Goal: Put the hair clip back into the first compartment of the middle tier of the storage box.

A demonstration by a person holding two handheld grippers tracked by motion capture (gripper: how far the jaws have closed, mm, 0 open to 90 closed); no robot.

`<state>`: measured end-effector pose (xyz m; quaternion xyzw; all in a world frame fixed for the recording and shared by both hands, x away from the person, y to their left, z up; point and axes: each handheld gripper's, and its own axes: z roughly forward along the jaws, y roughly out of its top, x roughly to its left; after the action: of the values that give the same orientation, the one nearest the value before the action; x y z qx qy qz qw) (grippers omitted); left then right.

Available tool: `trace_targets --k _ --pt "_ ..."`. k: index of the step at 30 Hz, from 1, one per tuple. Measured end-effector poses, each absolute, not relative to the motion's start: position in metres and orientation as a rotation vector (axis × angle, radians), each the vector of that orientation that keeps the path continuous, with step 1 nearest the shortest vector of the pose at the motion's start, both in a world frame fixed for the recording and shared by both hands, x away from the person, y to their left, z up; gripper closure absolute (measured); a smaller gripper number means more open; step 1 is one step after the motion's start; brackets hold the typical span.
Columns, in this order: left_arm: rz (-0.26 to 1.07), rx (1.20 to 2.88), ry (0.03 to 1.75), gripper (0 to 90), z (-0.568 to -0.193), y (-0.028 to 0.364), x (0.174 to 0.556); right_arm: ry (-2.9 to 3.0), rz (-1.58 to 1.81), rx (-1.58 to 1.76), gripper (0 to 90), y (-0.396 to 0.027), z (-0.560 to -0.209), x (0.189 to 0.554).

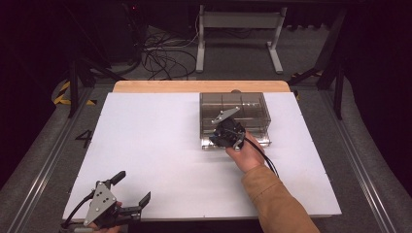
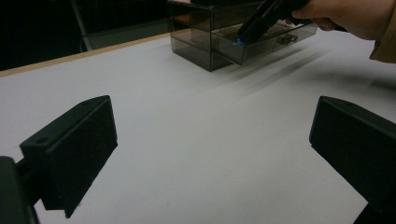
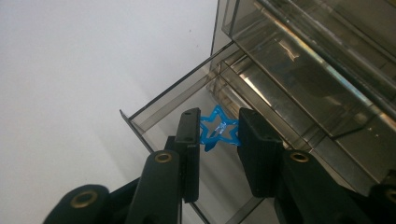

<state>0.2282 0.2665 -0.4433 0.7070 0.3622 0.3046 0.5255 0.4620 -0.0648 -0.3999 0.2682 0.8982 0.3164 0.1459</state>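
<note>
A small blue star (image 3: 217,132) sits pinched between the two black pads of my right gripper (image 3: 219,117), which is shut on it. The star hangs over the pulled-out drawer (image 3: 156,108) of a smoky clear drawer box (image 1: 234,108) at the table's back right. In the high view my right gripper (image 1: 224,136) points down at the box's front. The left gripper view catches the same blue star (image 2: 239,42) at that gripper's tip. My left gripper (image 1: 132,187) rests near the front left edge, jaws wide apart and nothing between them (image 2: 210,135).
A white board (image 1: 155,145) covers the table, with a wooden strip (image 1: 194,86) along its far edge. A sleeved forearm (image 1: 277,199) crosses the front right. Cables and a white frame (image 1: 238,29) lie on the floor beyond.
</note>
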Motion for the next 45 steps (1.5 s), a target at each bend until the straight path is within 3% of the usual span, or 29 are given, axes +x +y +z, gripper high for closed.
trace_targets --k 12,16,21,45 --pt "0.727 1.694 0.867 1.6 -0.443 0.266 0.228 2.599 0.884 0.779 70.0 -0.064 -0.403 0.465" --pt "0.726 1.695 0.866 1.6 -0.443 0.266 0.228 2.584 0.898 0.786 63.2 -0.064 -0.402 0.464" --pt "0.726 1.693 0.867 1.6 -0.443 0.266 0.229 2.564 0.907 0.758 61.5 -0.063 -0.398 0.459" --pt "0.73 1.693 0.87 1.6 -0.443 0.266 0.229 2.52 1.078 0.685 62.2 -0.069 -0.368 0.432"
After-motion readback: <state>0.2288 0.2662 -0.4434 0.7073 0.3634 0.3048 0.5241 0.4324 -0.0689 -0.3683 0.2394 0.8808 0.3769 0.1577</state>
